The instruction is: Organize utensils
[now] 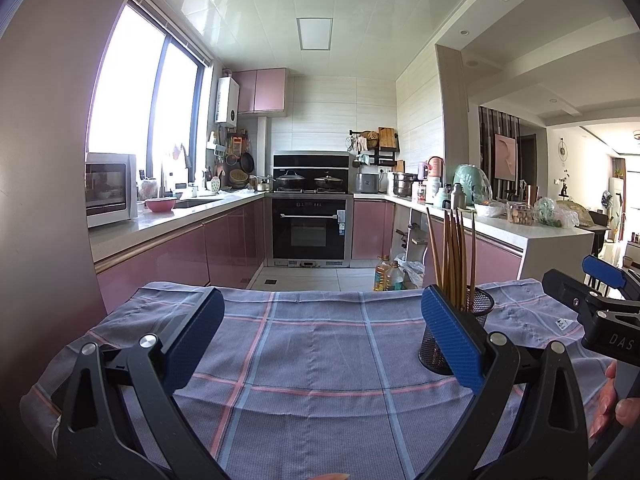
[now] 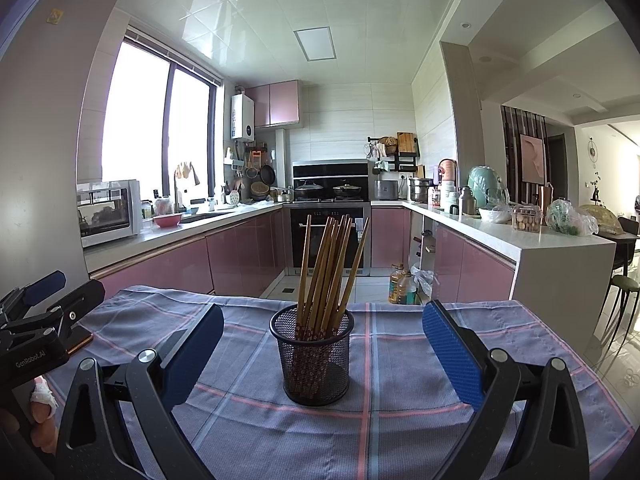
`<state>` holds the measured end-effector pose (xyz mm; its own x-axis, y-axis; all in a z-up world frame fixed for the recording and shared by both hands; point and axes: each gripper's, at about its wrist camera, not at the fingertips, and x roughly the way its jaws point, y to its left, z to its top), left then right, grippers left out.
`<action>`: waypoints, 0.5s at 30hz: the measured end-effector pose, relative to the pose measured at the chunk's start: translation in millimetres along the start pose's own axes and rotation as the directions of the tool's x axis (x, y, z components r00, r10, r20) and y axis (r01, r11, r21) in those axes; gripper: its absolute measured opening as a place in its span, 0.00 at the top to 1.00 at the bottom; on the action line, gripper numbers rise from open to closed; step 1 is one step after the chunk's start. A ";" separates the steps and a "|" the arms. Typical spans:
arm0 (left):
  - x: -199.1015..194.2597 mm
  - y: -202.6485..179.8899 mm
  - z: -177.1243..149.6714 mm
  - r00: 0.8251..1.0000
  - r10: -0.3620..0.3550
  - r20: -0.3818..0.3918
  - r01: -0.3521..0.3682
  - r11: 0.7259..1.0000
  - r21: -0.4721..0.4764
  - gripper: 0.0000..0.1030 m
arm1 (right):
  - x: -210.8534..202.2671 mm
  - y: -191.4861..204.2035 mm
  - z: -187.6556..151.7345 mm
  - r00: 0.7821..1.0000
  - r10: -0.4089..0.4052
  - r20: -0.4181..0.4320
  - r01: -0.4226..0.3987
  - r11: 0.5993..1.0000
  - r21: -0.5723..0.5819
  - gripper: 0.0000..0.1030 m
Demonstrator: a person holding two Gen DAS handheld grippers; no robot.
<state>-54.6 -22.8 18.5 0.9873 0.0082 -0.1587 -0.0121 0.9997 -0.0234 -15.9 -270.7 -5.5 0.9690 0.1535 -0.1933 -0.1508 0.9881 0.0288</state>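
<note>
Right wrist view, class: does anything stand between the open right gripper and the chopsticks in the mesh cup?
Nothing visible does. The right gripper faces the mesh cup over bare checked cloth; the chopsticks stand upright in it, tops free.

Your left gripper (image 1: 322, 344) gapes wide, empty, over checked cloth (image 1: 320, 360). Mesh cup (image 1: 478, 312) with chopsticks (image 1: 452, 256) stands upright behind its right finger. Your right gripper (image 1: 600, 292) shows at right edge.
</note>
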 end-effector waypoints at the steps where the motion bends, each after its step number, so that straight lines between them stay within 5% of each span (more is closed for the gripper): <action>1: 0.2 0.0 0.1 1.000 -0.001 0.000 0.001 1.000 0.000 0.06 | 0.0 0.1 -0.1 1.000 0.000 0.000 0.000 1.000 0.000 0.06; 15: 4.1 -2.4 -6.2 1.000 0.009 -0.006 -0.009 1.000 -0.002 0.06 | 0.0 -0.1 0.3 1.000 -0.001 -0.001 0.001 1.000 -0.001 0.06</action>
<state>-51.4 -25.4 11.8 0.9862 0.0174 -0.1648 -0.0217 0.9995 -0.0242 -15.8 -270.8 -5.2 0.9691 0.1521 -0.1940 -0.1495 0.9884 0.0278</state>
